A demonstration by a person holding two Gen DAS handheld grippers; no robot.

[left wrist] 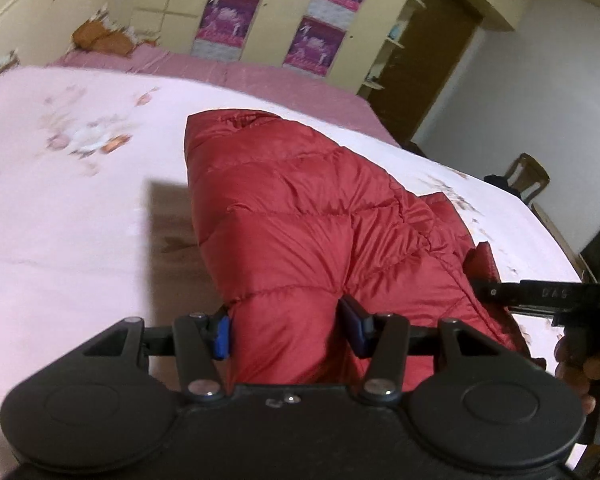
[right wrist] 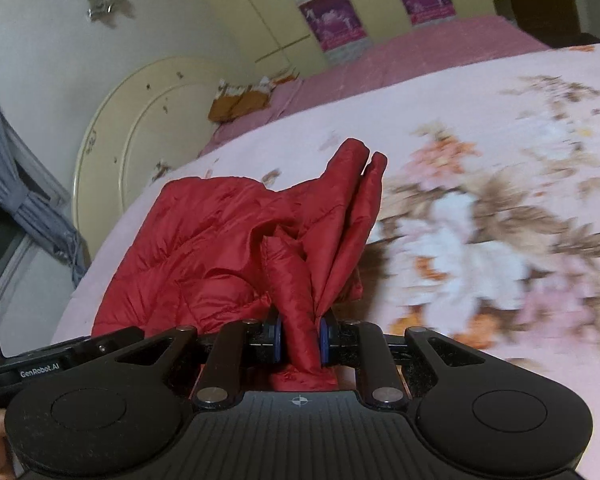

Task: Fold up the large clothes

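A red quilted puffer jacket [left wrist: 300, 216] lies partly folded on the pink floral bedspread [left wrist: 68, 200]. My left gripper [left wrist: 288, 330] has its blue-padded jaws wide apart around a thick puffy fold of the jacket's near edge. The pads touch the fabric on both sides. My right gripper [right wrist: 300, 340] is shut on a bunched strip of the jacket [right wrist: 228, 248], with fabric standing up between the pads. The right gripper also shows in the left wrist view [left wrist: 540, 294], at the jacket's right edge.
A darker pink sheet [left wrist: 220, 72] and orange cushions [left wrist: 100, 38] lie at the bed's far side. A cream headboard [right wrist: 140, 128], wardrobes with purple posters [left wrist: 228, 20], a brown door [left wrist: 432, 52] and a chair [left wrist: 526, 176] surround the bed.
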